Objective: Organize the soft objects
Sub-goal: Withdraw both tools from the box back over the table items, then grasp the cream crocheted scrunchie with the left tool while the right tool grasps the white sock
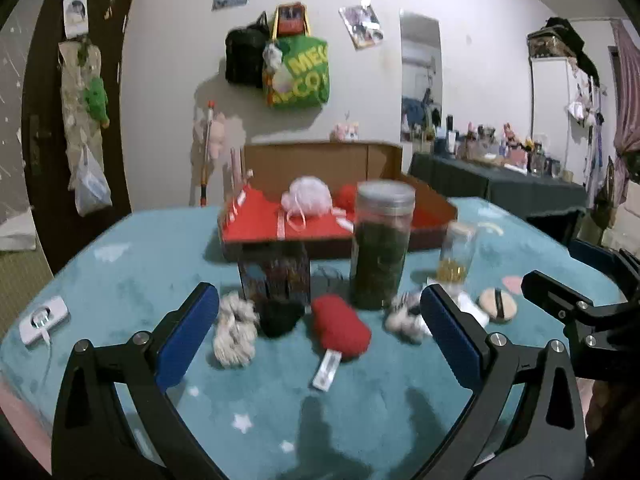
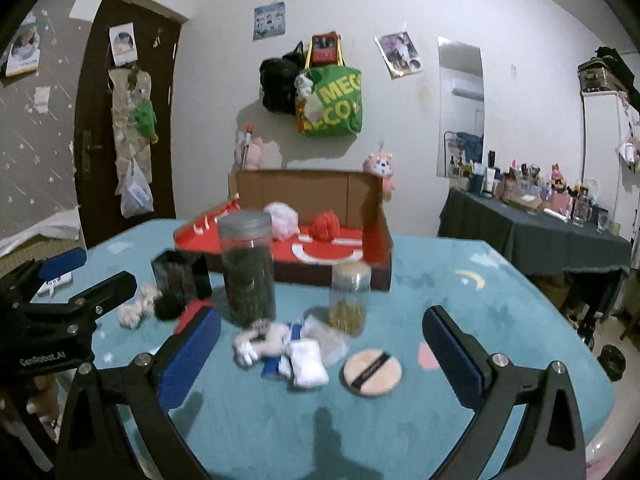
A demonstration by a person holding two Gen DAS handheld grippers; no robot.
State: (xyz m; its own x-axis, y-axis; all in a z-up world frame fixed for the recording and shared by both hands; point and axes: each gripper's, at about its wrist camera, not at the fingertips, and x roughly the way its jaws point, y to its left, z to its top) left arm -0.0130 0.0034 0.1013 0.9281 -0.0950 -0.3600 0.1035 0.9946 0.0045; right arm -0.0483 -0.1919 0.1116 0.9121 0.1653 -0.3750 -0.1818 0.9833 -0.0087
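Red plush item (image 1: 341,327): on teal tabletop (image 1: 132,280), long axis running near-left to far-right, white tag toward camera. Left tongs (image 1: 320,320): spread wide, empty, hovering above. Right tongs (image 2: 322,334): likewise wide, empty.

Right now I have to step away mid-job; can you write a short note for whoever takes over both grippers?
Left gripper: open, empty, above the table's near edge.
Right gripper: open, empty, beside it.
Done: a pink puff and a red puff lie in the open cardboard box at the back.
Left on the teal cover: cream scrunchie, black soft piece, red knitted piece, patterned scrunchie, white folded cloth, round powder puff.
Mind the two glass jars, tall and small, standing between these and the box.
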